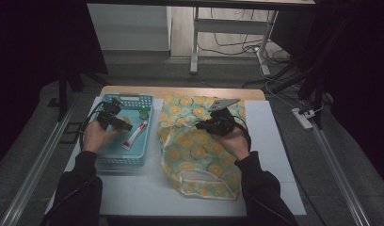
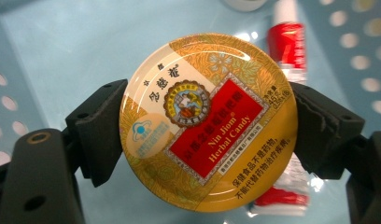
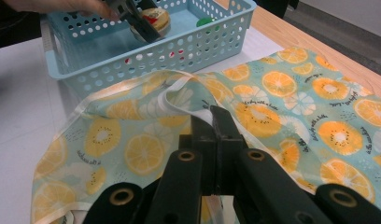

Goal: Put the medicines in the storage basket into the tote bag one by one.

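Note:
A round gold and red herbal candy tin [image 2: 209, 121] sits between the two black pads of my left gripper [image 2: 207, 133], which is shut on its rim. This happens inside the blue perforated basket [image 1: 124, 157], where my left gripper [image 1: 116, 121] hovers over the floor. A red and white tube [image 1: 135, 134] lies under and beside the tin. My right gripper [image 3: 214, 114] has its jaws together on the white-hemmed edge of the citrus-print fabric bag [image 3: 282, 93], raising a fold. From above, the right gripper [image 1: 202, 125] rests on the bag [image 1: 195, 155] near the basket.
A small green-capped bottle [image 1: 144, 112] stands at the basket's far right. The bag lies on a white mat [image 1: 275, 141] over a wooden table [image 1: 180, 90]. Table legs and cables are on the floor beyond.

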Motion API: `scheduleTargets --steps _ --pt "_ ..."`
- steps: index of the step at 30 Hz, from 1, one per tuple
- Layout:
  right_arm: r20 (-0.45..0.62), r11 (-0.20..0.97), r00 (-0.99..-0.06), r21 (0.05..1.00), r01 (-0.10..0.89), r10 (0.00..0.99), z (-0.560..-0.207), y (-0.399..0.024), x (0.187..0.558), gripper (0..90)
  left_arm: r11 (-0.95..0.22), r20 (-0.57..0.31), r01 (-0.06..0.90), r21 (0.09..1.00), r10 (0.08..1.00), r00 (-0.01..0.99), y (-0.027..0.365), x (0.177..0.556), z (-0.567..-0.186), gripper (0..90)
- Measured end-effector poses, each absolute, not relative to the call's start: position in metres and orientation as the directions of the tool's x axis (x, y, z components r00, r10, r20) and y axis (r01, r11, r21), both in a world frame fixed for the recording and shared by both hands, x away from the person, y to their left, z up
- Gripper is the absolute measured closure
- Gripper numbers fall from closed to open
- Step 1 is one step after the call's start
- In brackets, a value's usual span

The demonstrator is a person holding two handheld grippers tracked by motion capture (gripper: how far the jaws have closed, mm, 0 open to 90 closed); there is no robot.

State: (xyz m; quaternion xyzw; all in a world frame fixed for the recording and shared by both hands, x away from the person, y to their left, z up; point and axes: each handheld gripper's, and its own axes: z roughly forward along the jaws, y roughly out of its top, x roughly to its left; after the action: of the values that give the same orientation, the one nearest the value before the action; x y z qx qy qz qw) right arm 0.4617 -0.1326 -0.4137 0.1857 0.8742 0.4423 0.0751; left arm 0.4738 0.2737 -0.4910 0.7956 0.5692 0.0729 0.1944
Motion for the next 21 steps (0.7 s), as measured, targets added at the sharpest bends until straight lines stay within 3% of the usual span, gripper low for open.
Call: scheduleTargets --steps 21 --pt "0.031 0.539 -0.918 0.801 0.259 0.395 -0.415 -0.133 0.463 89.8 -0.361 -0.136 0.785 0.503 0.864 0.484 0.256 0.435 -0.455 20.3"
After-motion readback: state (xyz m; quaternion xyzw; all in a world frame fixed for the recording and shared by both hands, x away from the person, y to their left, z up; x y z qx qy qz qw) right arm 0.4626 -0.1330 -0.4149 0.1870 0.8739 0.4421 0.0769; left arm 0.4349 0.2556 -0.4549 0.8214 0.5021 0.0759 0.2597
